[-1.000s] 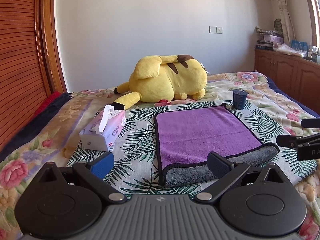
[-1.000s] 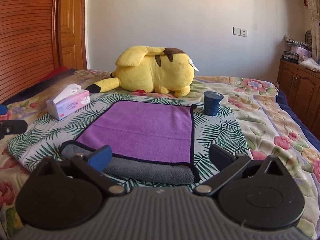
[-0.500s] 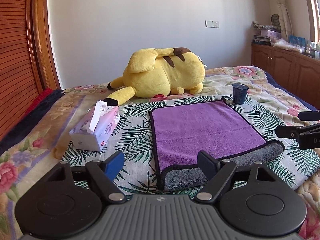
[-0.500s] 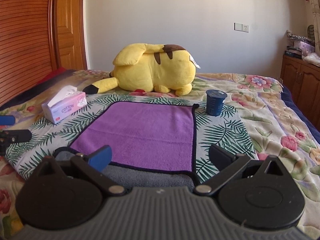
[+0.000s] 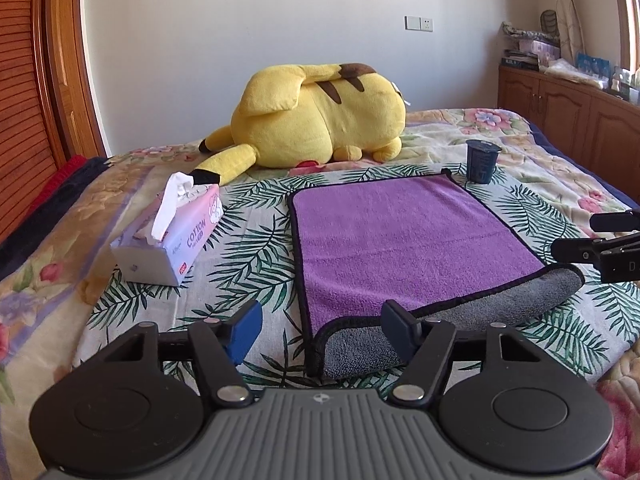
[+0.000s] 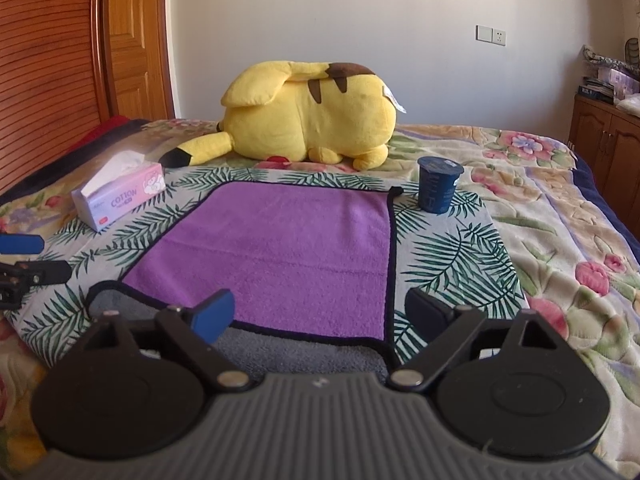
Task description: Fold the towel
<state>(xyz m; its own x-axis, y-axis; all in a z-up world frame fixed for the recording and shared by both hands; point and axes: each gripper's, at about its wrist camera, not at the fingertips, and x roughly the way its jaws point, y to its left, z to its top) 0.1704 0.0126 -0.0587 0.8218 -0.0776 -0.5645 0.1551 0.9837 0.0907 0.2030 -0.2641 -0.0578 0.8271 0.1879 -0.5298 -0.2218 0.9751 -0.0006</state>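
A purple towel [image 5: 400,236] with a black border lies flat on the bed. Its near edge is turned over and shows the grey underside [image 5: 500,304]. The towel also shows in the right wrist view [image 6: 288,252]. My left gripper [image 5: 322,330] is open and empty, low over the towel's near left corner. My right gripper [image 6: 316,312] is open and empty over the towel's near right corner. The right gripper shows at the right edge of the left wrist view [image 5: 600,240]. The left gripper shows at the left edge of the right wrist view [image 6: 24,258].
A yellow plush toy [image 5: 320,116] lies behind the towel. A pink tissue box [image 5: 168,236] stands to the left. A dark blue cup [image 5: 482,160] stands at the towel's far right corner. Wooden cabinets [image 5: 568,108] line the right wall.
Both grippers have dropped lower and drawn back toward the towel's near edge. Both stay open. The towel has not moved.
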